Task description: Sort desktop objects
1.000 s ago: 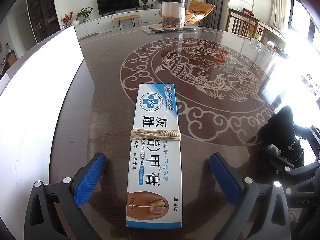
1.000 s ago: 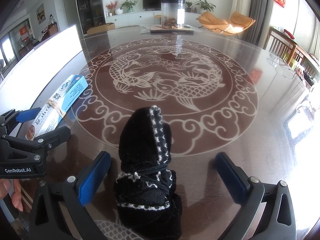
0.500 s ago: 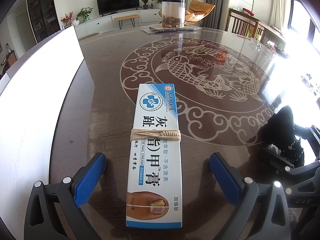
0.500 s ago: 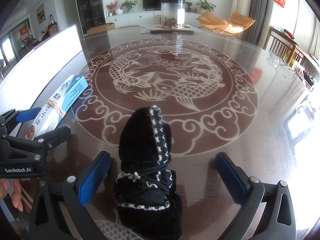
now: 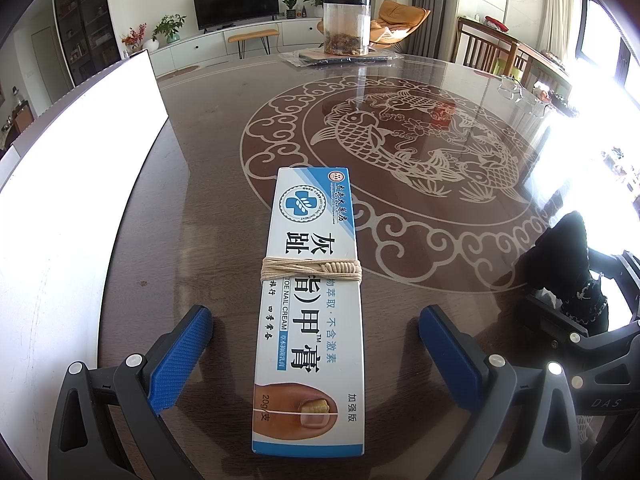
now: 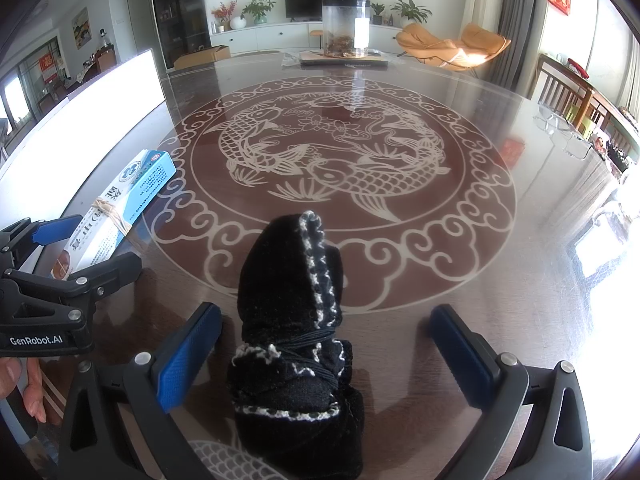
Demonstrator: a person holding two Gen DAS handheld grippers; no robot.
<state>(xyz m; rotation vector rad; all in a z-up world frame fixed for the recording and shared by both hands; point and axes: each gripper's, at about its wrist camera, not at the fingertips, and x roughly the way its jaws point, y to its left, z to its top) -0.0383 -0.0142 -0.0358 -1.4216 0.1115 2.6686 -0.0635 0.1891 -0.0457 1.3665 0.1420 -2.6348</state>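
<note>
White board (image 5: pixel 72 208) lies along the far-left edge of the surface (image 5: pixel 400 92), flat, nothing on it in view. Next to it, the left gripper (image 5: pixel 312 344) — jaws spread wide, blue pads either side of the toe-nail cream box (image 5: pixel 312 300) with clear gaps, neither pad touching. Box lies flat on the glossy dark surface, long axis pointing away from the camera, a band of pale twine (image 5: pixel 311 271) wound round its middle. Compared with the views a second and half a second back, nothing has shifted: box, pads and neighbouring tool sit as they did. Judgement: a pause in straddle position, grasp not yet made, so sorting of this item has not begun. Further right, the right gripper (image 6: pixel 324 348) — jaws likewise spread, flanking a bundled black knit sock (image 6: pixel 296 320) with white stitching, tied with dark cord; the left pad looks near the fabric, contact not certain; the right pad stands well apart. Sock rests on the surface just inside the fish-pattern ring. Containers: only one seen, a clear lidded jar (image 6: pixel 346 28) at the far edge, standing on a flat mat, brownish matter in its lower part, contents not identifiable. No sorting bin or tray in either view.
</note>
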